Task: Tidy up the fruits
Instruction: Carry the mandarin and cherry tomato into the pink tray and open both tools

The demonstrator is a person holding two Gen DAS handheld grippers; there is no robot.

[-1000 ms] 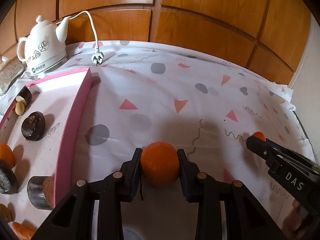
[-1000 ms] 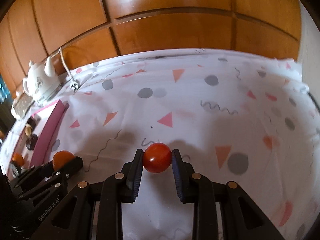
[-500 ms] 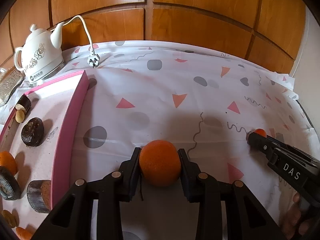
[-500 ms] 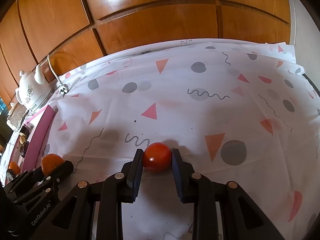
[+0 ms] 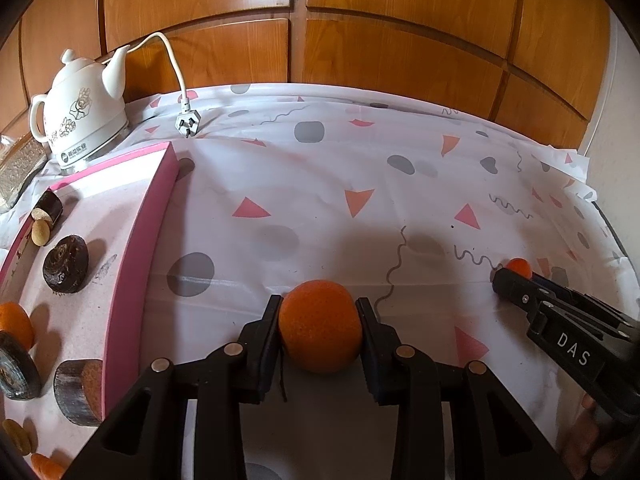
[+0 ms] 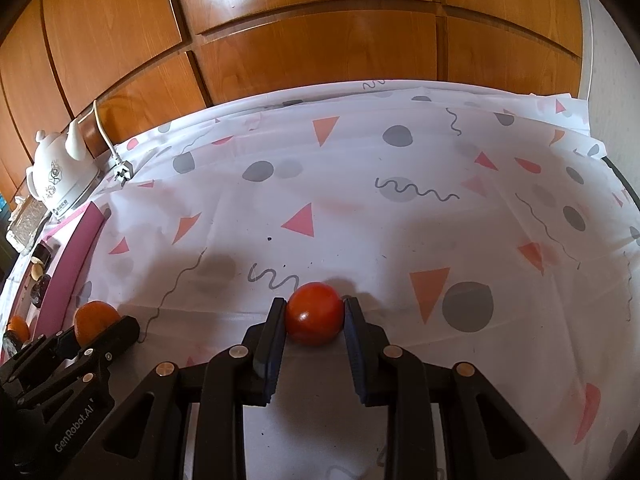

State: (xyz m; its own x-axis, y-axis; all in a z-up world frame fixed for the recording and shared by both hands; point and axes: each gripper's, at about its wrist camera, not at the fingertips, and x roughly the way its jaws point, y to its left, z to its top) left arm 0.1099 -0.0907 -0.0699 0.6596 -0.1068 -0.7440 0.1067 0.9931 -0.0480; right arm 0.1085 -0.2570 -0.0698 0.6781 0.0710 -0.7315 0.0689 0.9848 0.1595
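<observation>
My left gripper is shut on an orange, held low over the patterned tablecloth. My right gripper is shut on a red tomato. In the left wrist view the right gripper shows at the right with the tomato at its tip. In the right wrist view the left gripper shows at the lower left with the orange. A pink-rimmed tray at the left holds another orange and several dark round pieces.
A white kettle with a cord and plug stands at the back left beside the tray. Wooden cabinet panels rise behind the table. The cloth's right edge drops off near a white wall.
Both grippers keep hold of their fruit. The views have shifted a little, and the tray and kettle sit slightly further right in the left wrist view.
</observation>
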